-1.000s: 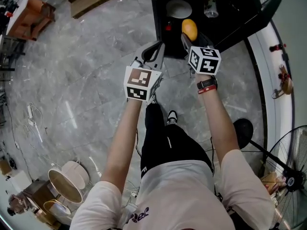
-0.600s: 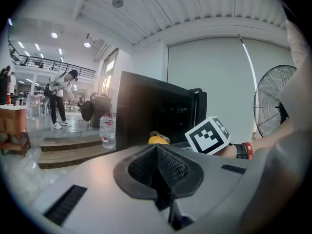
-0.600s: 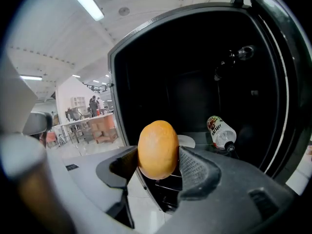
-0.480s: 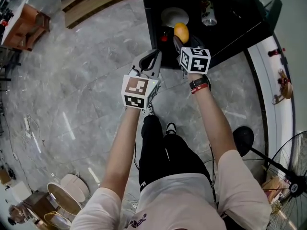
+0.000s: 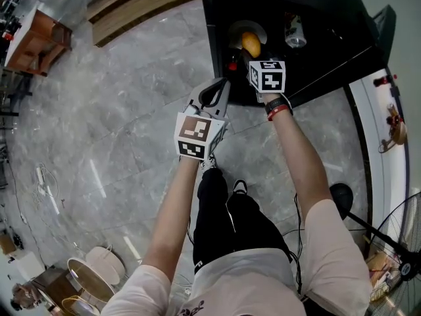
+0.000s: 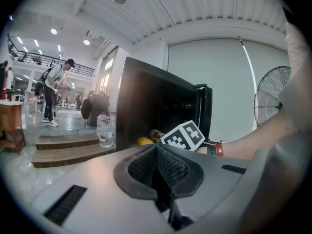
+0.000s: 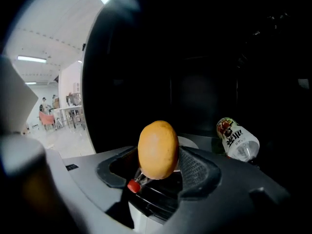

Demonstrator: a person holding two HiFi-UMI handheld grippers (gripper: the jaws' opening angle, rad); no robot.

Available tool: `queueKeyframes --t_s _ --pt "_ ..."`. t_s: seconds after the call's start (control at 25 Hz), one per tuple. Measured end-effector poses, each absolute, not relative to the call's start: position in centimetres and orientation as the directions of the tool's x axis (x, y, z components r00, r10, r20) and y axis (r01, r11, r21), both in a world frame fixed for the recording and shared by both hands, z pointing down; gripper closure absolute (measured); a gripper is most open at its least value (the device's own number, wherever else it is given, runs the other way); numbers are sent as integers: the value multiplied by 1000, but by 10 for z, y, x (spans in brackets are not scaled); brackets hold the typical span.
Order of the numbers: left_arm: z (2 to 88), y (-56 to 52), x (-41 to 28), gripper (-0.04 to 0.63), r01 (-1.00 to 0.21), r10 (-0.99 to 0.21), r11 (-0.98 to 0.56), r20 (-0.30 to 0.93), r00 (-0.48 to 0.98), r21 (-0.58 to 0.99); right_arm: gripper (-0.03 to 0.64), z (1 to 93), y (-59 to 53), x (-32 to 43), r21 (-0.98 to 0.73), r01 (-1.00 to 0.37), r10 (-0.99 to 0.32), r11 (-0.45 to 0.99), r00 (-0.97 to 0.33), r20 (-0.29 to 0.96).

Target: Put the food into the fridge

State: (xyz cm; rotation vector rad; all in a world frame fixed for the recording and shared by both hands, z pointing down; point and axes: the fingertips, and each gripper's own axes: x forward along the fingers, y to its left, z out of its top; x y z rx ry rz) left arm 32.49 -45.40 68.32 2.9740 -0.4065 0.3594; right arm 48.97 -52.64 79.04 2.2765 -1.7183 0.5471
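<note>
An orange-yellow round fruit (image 5: 250,43) (image 7: 158,149) is clamped between the pads of my right gripper (image 5: 247,51) (image 7: 159,164), which is shut on it. It hangs inside the open black fridge (image 5: 329,41), just over a white plate (image 5: 235,29) (image 7: 189,141) on the dark shelf. A small plastic drink bottle (image 5: 294,31) (image 7: 237,139) lies right of the plate. A little red cap (image 7: 132,185) shows under the fruit. My left gripper (image 5: 212,97) (image 6: 158,179) is shut and empty, held outside the fridge at its front left corner.
The fridge door (image 5: 387,20) stands open at the right. A floor fan (image 5: 402,255) is at the lower right. A wooden step (image 5: 131,2) with water bottles (image 6: 104,130) lies left of the fridge. Round baskets (image 5: 89,278) sit at bottom left. The person's legs are below the grippers.
My right gripper has carried the fruit deeper into the fridge, from the front edge to over the plate. The left gripper followed slightly forward, still shut.
</note>
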Motion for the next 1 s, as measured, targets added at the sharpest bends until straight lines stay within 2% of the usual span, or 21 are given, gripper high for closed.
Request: queueKeyframes --t_s 0.36,0.64,1.0 --pt "688 -458 323 577 -279 -241 -952 255 936 124 342 804 -571 528 30 -966 -848 -256 239 473" --pt "691 -457 316 577 -282 -242 -950 253 937 134 341 825 -588 532 126 -977 -804 -172 213 555" --pt "693 -455 310 577 -289 -248 -946 248 936 145 339 831 -586 533 93 -974 -787 -209 223 575"
